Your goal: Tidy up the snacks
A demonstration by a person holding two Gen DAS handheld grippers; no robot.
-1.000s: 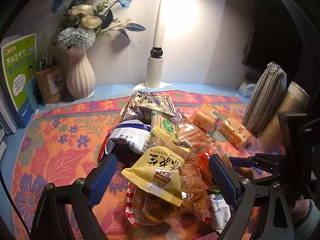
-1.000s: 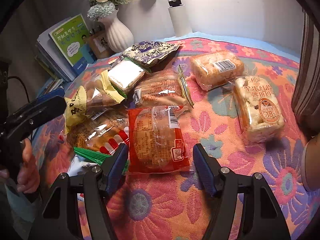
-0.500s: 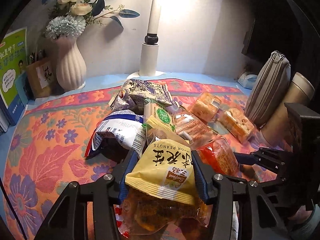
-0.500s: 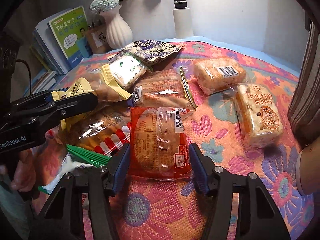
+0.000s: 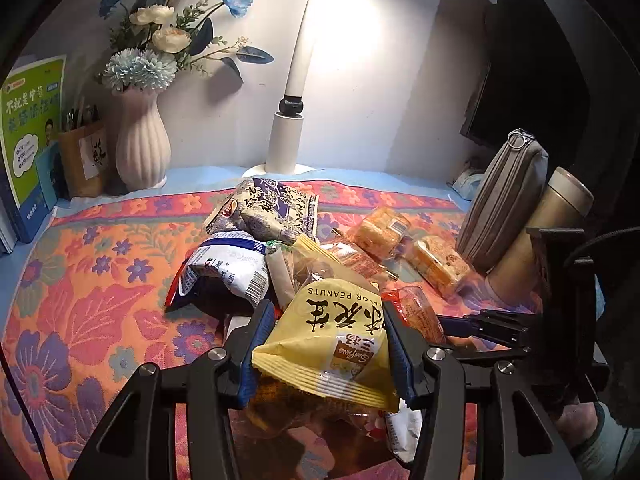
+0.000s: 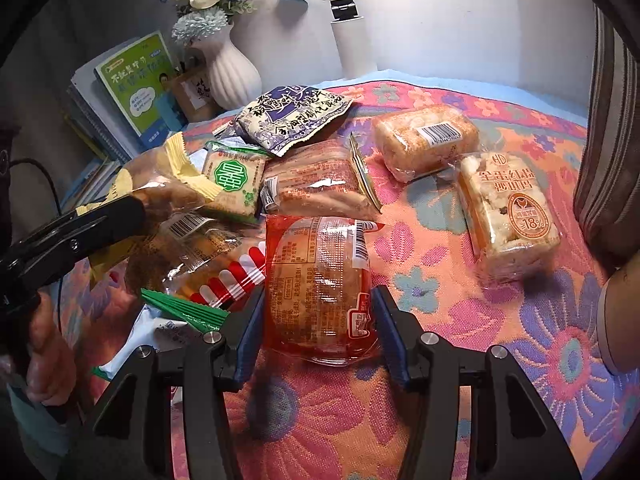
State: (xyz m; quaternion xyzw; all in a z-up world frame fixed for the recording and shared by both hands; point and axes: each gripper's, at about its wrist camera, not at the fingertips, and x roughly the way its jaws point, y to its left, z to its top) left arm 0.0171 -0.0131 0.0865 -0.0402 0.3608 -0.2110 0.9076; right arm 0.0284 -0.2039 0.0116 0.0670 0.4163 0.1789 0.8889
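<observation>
My left gripper is shut on a yellow peanut bag and holds it raised over the snack pile; the bag also shows in the right wrist view. My right gripper is shut on a red-wrapped bread pack lying on the floral cloth. Around them lie a blue-and-white chip bag, a purple-patterned bag, a green-label cracker pack, a clear bread pack and two cake packs.
A white vase with flowers, a lamp base, books and a pen holder stand at the back. A grey pouch and a beige bottle lean at the right.
Both grippers closed: the left on the yellow peanut bag, which it has lifted a little, and the right on the red bread pack.
</observation>
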